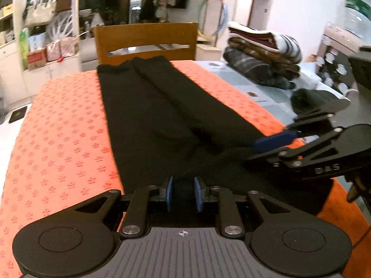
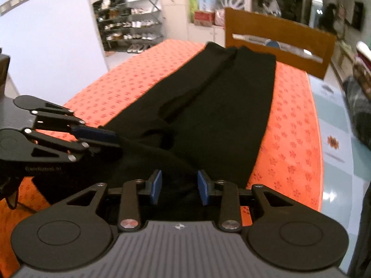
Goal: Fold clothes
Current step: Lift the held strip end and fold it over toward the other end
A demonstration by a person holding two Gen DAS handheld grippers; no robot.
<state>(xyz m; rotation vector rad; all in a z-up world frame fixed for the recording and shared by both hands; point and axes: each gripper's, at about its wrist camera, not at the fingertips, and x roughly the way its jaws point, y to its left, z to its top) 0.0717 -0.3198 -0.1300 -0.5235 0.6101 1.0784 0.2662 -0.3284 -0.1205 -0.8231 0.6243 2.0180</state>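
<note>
Black trousers (image 1: 148,106) lie lengthwise on an orange patterned cloth (image 1: 60,125), legs side by side pointing to the far edge, waist near me. My left gripper (image 1: 183,194) is shut on the near waist edge, black cloth bunched between its blue pads. It also shows in the right wrist view (image 2: 109,141), at the trousers' left corner. My right gripper (image 2: 179,187) grips the waist (image 2: 208,115) with cloth between its pads, which stand a little apart. It appears from the side in the left wrist view (image 1: 259,148), closed on the cloth edge.
A wooden chair (image 1: 146,39) stands at the table's far end. A stack of folded clothes (image 1: 262,55) sits at the right on a pale tablecloth (image 1: 262,92). Mugs on a rack (image 1: 334,69) stand far right. A shoe rack (image 2: 129,23) lines the wall.
</note>
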